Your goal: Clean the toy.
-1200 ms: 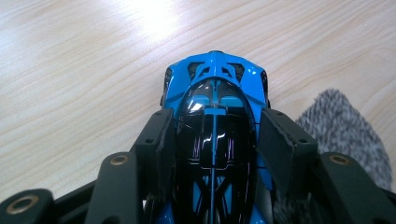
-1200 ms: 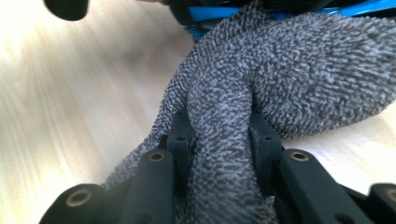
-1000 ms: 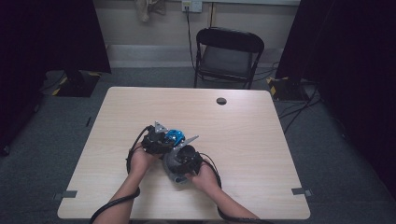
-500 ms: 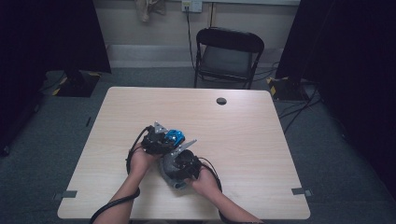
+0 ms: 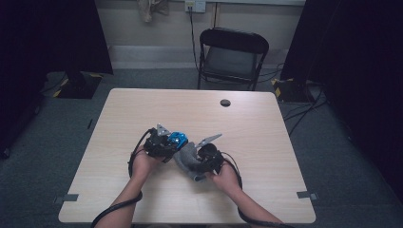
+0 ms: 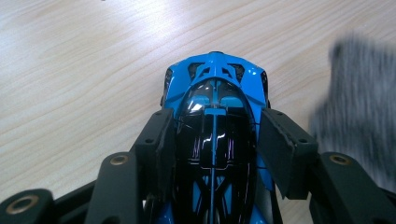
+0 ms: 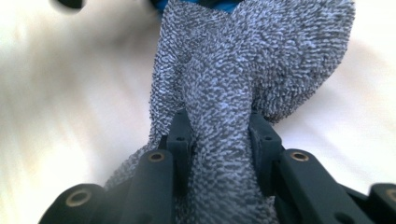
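Note:
A blue and black toy car [image 6: 215,121] sits between the jaws of my left gripper [image 6: 217,140], which is shut on its sides. In the high view the car [image 5: 177,139] lies near the table's middle, with the left gripper [image 5: 166,144] at its left. My right gripper [image 7: 219,135] is shut on a bunched grey cloth [image 7: 243,70]. From above, that cloth [image 5: 186,159] hangs between the right gripper [image 5: 197,160] and the car, close to the car's right side. In the left gripper view the blurred cloth [image 6: 359,116] lies to the car's right.
The wooden table [image 5: 142,199] has a small black round cap [image 5: 225,102] near its far edge. A black folding chair [image 5: 231,57] stands behind the table. Cables trail from both grippers toward the person's forearms.
The right gripper with the grey cloth has moved to the right, away from the car. The left gripper and the car have stayed in place.

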`<state>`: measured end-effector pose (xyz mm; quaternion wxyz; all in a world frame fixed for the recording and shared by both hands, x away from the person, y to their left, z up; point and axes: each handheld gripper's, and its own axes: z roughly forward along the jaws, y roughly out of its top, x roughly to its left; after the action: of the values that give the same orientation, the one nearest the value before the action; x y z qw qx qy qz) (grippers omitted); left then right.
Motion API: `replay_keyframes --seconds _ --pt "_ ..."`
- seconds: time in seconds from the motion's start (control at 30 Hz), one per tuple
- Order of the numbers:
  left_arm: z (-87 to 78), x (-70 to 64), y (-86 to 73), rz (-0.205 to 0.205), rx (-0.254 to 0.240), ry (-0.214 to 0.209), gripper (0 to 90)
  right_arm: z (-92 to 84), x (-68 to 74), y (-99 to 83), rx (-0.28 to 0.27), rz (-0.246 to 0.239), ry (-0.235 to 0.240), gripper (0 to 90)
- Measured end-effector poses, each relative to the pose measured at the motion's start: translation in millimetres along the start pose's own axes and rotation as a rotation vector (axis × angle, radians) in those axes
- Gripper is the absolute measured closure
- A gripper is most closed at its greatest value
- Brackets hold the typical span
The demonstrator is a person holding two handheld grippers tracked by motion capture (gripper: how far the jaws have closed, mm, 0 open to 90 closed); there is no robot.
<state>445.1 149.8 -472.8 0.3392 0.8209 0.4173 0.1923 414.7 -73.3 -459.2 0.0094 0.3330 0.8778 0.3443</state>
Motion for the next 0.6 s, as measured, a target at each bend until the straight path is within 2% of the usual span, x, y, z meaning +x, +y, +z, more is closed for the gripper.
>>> replay_keyframes --seconds 0.07,0.1,0.17,0.2,0.23,0.27,0.37,0.4,0.47,0.6 --pt "-0.1 0.1 -0.1 0.0 0.0 0.0 46.7 -2.1 -4.0 1.5 -0.003 0.007 -0.017 67.8" --pt "0.0 0.2 -0.6 -0.003 -0.005 -0.001 46.8 -6.4 -16.7 5.5 -0.016 0.037 -0.064 67.8" --pt "0.0 0.3 -0.6 -0.002 -0.006 -0.001 46.8 -7.5 -25.8 8.4 -0.028 0.057 -0.094 67.7" --pt "0.0 0.3 -0.6 -0.004 -0.005 -0.003 46.8 -7.5 -25.8 8.4 -0.028 0.057 -0.094 67.7" --pt "0.1 0.3 -0.6 -0.004 -0.005 -0.003 46.8 -7.5 -31.3 10.2 -0.032 0.062 -0.132 67.6" --pt "0.3 -0.1 -0.7 -0.007 -0.008 -0.003 46.7 -6.7 -42.0 11.6 -0.046 0.1 -0.16 67.6" --pt "0.3 0.2 -0.9 -0.005 -0.009 -0.004 46.7 -3.8 -54.7 13.4 -0.056 0.162 -0.166 67.6" --pt "0.3 0.2 -0.9 -0.005 -0.009 -0.004 46.8 -3.8 -54.7 13.4 -0.056 0.162 -0.166 67.6" --pt "0.2 0.6 -0.9 -0.003 -0.009 -0.005 46.8 2.7 -60.5 18.1 -0.042 0.174 -0.209 67.5" --pt "0.1 0.8 -1.4 -0.003 -0.011 -0.009 46.8 13.0 -65.4 24.9 -0.023 0.19 -0.238 67.4"
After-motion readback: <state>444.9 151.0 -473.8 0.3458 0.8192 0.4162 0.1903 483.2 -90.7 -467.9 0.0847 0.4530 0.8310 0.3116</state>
